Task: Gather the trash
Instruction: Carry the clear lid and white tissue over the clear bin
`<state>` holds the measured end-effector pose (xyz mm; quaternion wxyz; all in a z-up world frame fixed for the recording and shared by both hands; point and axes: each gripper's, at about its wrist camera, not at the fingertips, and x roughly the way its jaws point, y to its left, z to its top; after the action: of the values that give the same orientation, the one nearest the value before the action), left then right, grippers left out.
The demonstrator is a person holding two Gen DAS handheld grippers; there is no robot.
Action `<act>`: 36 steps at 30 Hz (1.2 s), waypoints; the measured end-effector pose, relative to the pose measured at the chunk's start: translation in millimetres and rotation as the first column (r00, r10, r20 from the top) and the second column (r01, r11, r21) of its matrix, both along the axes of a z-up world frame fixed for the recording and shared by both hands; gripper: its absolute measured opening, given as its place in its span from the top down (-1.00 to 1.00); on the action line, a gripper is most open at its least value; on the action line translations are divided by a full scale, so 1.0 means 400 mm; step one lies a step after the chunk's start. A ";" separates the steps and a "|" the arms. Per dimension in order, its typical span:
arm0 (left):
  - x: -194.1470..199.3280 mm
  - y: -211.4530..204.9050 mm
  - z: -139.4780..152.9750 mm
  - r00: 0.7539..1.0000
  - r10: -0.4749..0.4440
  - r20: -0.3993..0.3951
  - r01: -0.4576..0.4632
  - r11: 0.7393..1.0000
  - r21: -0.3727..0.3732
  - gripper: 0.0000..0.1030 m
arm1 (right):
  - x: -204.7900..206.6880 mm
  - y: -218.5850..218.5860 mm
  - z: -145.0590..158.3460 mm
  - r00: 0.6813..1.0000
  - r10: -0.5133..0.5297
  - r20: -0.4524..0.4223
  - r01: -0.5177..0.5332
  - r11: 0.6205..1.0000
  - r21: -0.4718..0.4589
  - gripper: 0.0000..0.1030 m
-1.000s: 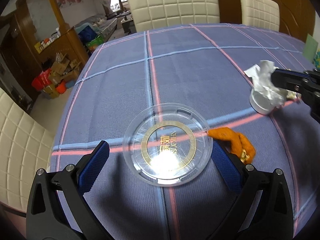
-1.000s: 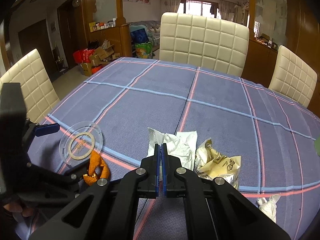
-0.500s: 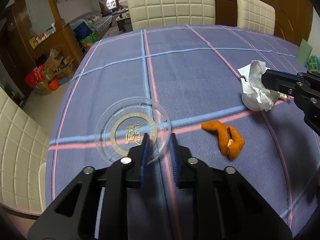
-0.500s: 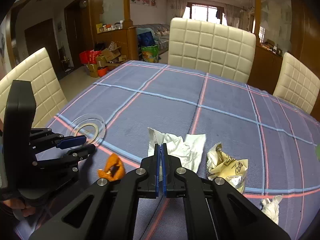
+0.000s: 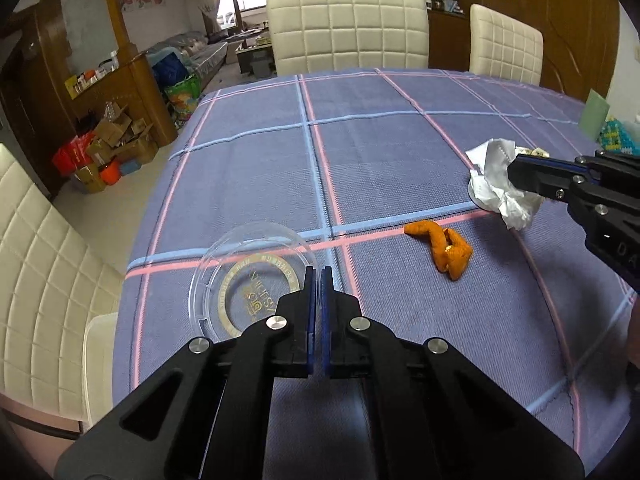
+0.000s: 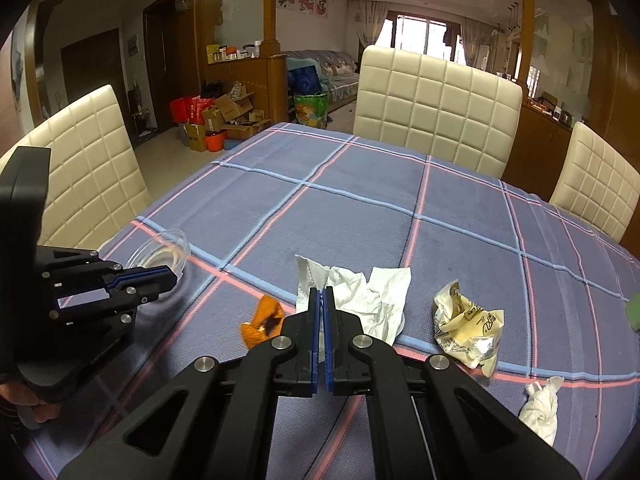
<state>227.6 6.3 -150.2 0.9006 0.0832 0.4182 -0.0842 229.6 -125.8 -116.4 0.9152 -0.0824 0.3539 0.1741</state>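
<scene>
My left gripper [image 5: 317, 276] is shut on the rim of a clear plastic lid [image 5: 244, 276] with a gold ring print and holds it tilted off the tablecloth; the lid also shows in the right wrist view [image 6: 164, 249]. My right gripper [image 6: 322, 294] is shut on a crumpled white paper [image 6: 360, 296], which lies over a small white cup in the left wrist view [image 5: 500, 188]. An orange peel [image 5: 446, 248] lies on the cloth between the two grippers, and it shows in the right wrist view [image 6: 260, 322].
A crumpled gold-and-white wrapper [image 6: 468, 322] and a small white tissue wad [image 6: 542, 404] lie right of the paper. The table has a blue plaid cloth [image 5: 360, 152]. Cream chairs [image 6: 436, 104] stand around it. A green object [image 6: 633, 312] sits at the right edge.
My left gripper has closed on the lid's rim and lifted it, tilting it up. The right gripper stays shut on the white paper.
</scene>
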 end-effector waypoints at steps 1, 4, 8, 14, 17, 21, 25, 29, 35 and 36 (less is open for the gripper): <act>-0.005 0.003 0.004 1.000 0.002 0.004 -0.002 1.000 0.000 0.95 | -0.006 0.004 0.001 1.000 0.003 0.000 -0.003 1.000 -0.001 0.96; -0.036 0.022 0.022 1.000 0.012 0.016 -0.012 1.000 -0.001 0.95 | -0.021 0.019 0.010 1.000 0.018 0.005 -0.018 1.000 -0.004 0.96; -0.071 0.047 0.044 0.999 0.031 0.035 -0.031 1.000 0.001 0.95 | -0.055 0.049 0.032 0.999 0.047 0.023 -0.047 0.999 -0.006 0.96; -0.141 0.087 0.072 0.996 0.051 0.069 -0.052 0.999 0.015 0.95 | -0.112 0.110 0.064 0.994 0.097 0.051 -0.096 0.995 -0.039 0.96; -0.168 0.112 0.084 0.995 0.063 0.083 -0.065 0.998 0.019 0.95 | -0.135 0.142 0.078 0.991 0.121 0.061 -0.118 0.992 -0.054 0.96; -0.203 0.153 0.103 0.991 0.084 0.106 -0.087 0.996 0.021 0.95 | -0.164 0.184 0.090 0.986 0.148 0.070 -0.144 0.987 -0.070 0.96; -0.234 0.194 0.120 0.987 0.103 0.125 -0.106 0.994 0.015 0.95 | -0.191 0.241 0.103 0.979 0.184 0.083 -0.176 0.980 -0.092 0.96; -0.266 0.247 0.130 0.981 0.130 0.141 -0.132 0.991 0.003 0.95 | -0.213 0.301 0.110 0.972 0.217 0.089 -0.206 0.972 -0.114 0.96; -0.301 0.336 0.129 0.971 0.182 0.152 -0.182 0.983 -0.015 0.95 | -0.229 0.395 0.106 0.959 0.269 0.085 -0.255 0.956 -0.145 0.96; -0.304 0.349 0.128 0.969 0.191 0.154 -0.191 0.981 -0.014 0.95 | -0.230 0.410 0.104 0.957 0.277 0.084 -0.263 0.953 -0.149 0.96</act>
<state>106.1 145.9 -99.0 0.9341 0.0494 0.3534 0.0100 137.7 38.2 -74.7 0.8922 -0.2014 0.3022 0.2685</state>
